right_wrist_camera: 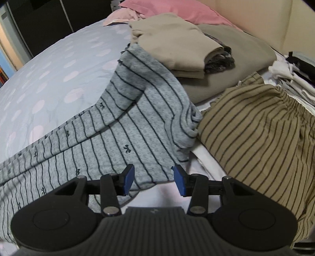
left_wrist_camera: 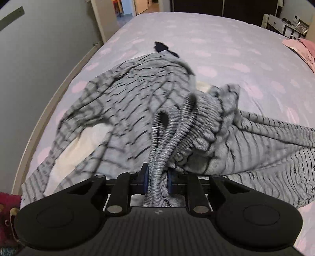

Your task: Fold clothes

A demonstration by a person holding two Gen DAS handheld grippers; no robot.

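Note:
Grey pyjama trousers with thin dark stripes [left_wrist_camera: 137, 94] lie bunched on the bed. My left gripper [left_wrist_camera: 157, 180] is shut on their ribbed elastic waistband [left_wrist_camera: 163, 141], which hangs gathered between the blue pads, lifted off the sheet. In the right wrist view a leg of the same grey striped trousers [right_wrist_camera: 126, 126] stretches flat across the bed. My right gripper [right_wrist_camera: 154, 178] stands open just above the hem edge of that leg, with cloth below its blue fingertips [right_wrist_camera: 129, 176] and nothing pinched.
The lilac sheet with pale pink dots [left_wrist_camera: 216, 43] is bare toward the far side. Folded beige clothes [right_wrist_camera: 177, 49] and an olive striped garment [right_wrist_camera: 256, 122] crowd the right. A pink pillow [right_wrist_camera: 177, 11] lies behind them. The bed's left edge [left_wrist_camera: 49, 102] runs along a grey wall.

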